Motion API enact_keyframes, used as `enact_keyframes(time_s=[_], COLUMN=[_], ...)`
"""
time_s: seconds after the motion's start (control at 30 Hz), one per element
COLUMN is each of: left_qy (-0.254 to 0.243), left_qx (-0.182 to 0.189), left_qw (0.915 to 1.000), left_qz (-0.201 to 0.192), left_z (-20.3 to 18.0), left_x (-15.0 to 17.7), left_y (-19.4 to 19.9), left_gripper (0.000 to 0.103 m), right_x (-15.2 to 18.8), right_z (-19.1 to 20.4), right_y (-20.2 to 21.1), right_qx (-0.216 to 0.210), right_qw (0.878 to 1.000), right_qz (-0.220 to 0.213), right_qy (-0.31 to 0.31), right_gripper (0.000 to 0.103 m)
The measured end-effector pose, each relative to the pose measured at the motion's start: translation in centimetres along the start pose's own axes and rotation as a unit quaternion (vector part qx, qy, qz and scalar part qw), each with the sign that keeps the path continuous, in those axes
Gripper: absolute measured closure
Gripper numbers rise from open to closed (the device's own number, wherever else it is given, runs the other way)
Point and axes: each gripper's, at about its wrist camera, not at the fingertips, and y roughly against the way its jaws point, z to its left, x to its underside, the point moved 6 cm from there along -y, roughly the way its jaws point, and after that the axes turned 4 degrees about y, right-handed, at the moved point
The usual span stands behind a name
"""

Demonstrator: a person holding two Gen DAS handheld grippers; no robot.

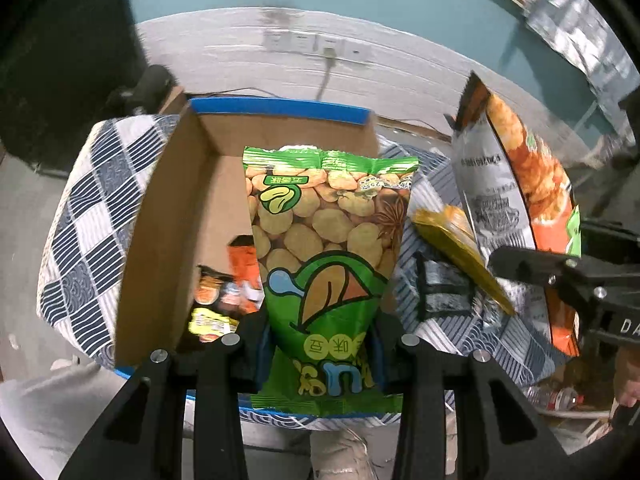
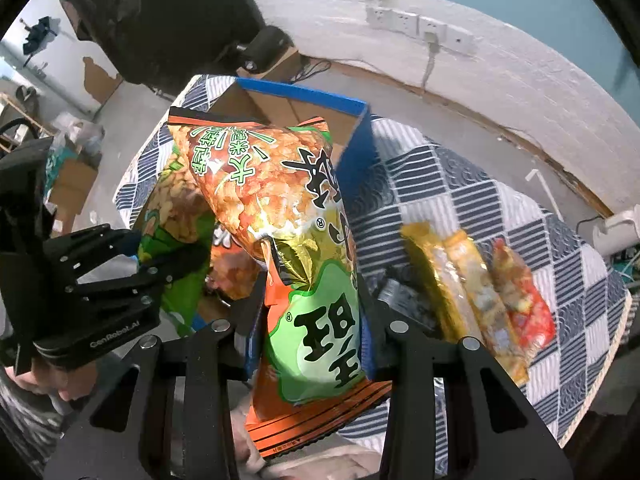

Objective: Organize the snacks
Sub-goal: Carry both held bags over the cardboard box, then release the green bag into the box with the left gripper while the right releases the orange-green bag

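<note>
My left gripper (image 1: 322,354) is shut on a green bag of broad beans (image 1: 326,248), which hangs over the open cardboard box (image 1: 160,216) with the blue rim. Several small snack packets (image 1: 224,300) lie on the box floor. My right gripper (image 2: 316,344) is shut on an orange and green bag of rice crackers (image 2: 280,200), held just right of the box's blue side (image 2: 356,152). In the left wrist view that same bag (image 1: 516,184) and the right gripper's body (image 1: 560,276) appear at the right. The left gripper (image 2: 160,270) with the green bag (image 2: 180,204) shows at the left of the right wrist view.
The box stands on a table with a blue and white checked cloth (image 2: 500,200). Several gold, yellow and red snack packets (image 2: 480,292) and a dark packet (image 1: 444,284) lie on the cloth right of the box. A white wall with sockets (image 1: 316,46) runs behind.
</note>
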Motion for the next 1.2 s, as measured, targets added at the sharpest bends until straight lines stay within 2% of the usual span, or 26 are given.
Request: enact_keyframes(time_s=[0.33,0.6,0.77,0.83,0.87,1.2], left_qy=[0.055,0.092,0.106,0.115,0.118,0.121], left_qx=[-0.026,-0.023,-0.043,-0.041,-0.041,-0.022], left_qw=[0.9981,0.9951,0.9932,0.9924,0.9921,0.9922], left_qz=[0.010,0.029,0.019,0.016,0.014,0.016], left_z=[5.2,7.1,8.1,8.3,8.3,6.9], left_x=[-0.8,-0.7,-1.1,-1.2,-1.2,-1.2], left_y=[-2.0,-3.2,-2.8,-2.5,-2.3,-1.6], left_gripper=[0.064,0.064,0.056,0.040,0.038,0.034], right_x=[-3.4,-4.7,-5.1,-5.3,-5.3,-4.7], right_z=[3.4,5.1,5.4,5.4,5.5,4.4], right_y=[-3.7,-6.1,-7.0,-6.8,-6.7,-5.7], right_qx=[-0.008,-0.016,-0.006,-0.006,-0.005,0.013], right_qw=[0.999,0.998,0.998,0.999,0.999,0.999], right_qz=[0.028,0.051,0.055,0.053,0.049,0.042], right_qy=[0.015,0.015,0.006,0.005,0.006,0.006], right_gripper=[0.066,0.065,0.061,0.060,0.059,0.052])
